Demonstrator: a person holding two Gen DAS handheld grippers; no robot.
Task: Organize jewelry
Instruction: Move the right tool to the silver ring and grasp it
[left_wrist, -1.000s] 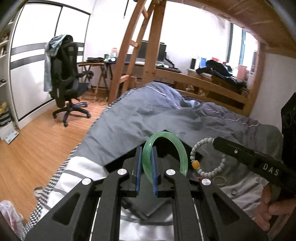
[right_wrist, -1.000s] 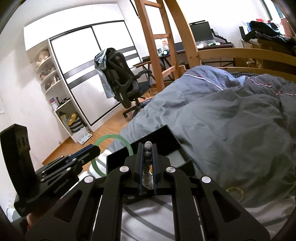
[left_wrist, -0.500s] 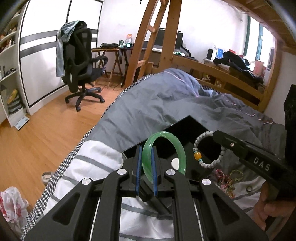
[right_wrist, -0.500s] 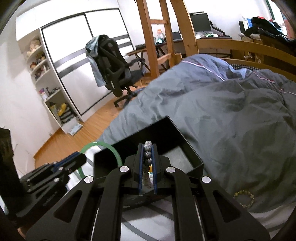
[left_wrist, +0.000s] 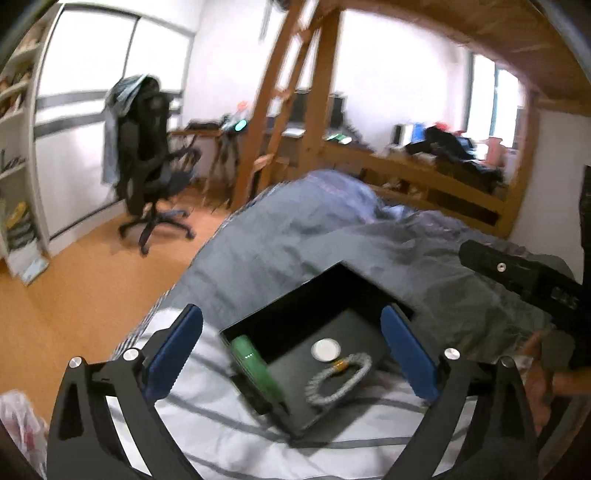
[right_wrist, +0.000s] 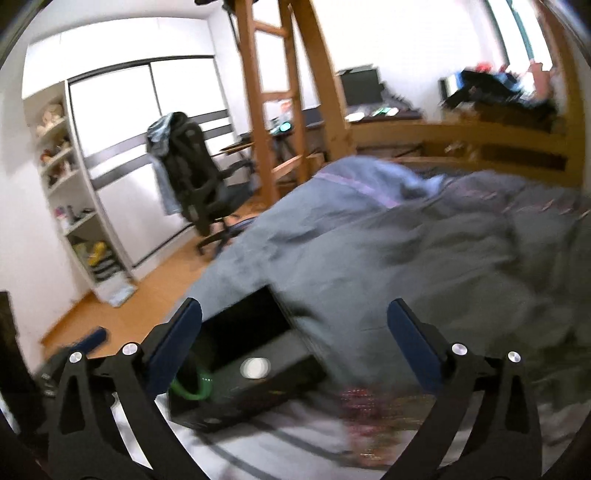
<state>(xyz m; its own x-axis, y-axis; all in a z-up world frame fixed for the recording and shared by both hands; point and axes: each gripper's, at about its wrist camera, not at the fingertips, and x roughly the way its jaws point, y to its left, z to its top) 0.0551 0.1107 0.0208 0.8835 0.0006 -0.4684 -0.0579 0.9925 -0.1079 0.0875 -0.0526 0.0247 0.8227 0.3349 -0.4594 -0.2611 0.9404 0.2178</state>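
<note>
The bed's rumpled grey quilt (left_wrist: 295, 243) and the white striped sheet (left_wrist: 207, 410) beneath it carry the open black square box (left_wrist: 369, 291), which sits tilted on the soft bedding. Inside it, the green jade-like bangle (left_wrist: 255, 365) leans against the box's left wall, and the grey beaded bracelet with an orange bead (left_wrist: 338, 380) lies flat on the dark floor of the box beside a small white round disc (left_wrist: 325, 349).

The left gripper (left_wrist: 291, 354) has just been opening its blue-padded jaws and now stands released, wide apart, nothing pressed between the pads; the bangle lies below and between them in the box. The right gripper (right_wrist: 295, 350) has likewise just been opening and is empty, its view badly blurred.

The step in hand looks like the release and pull-away. To do it well, both grippers should draw back and up without brushing the box rim, since the box rests on yielding fabric and could tip. More jewelry, a blurred reddish and yellowish cluster (right_wrist: 373, 402), lies on the sheet just right of the box; the next pick probably belongs there, approached slowly so each piece can be singled out.
</note>
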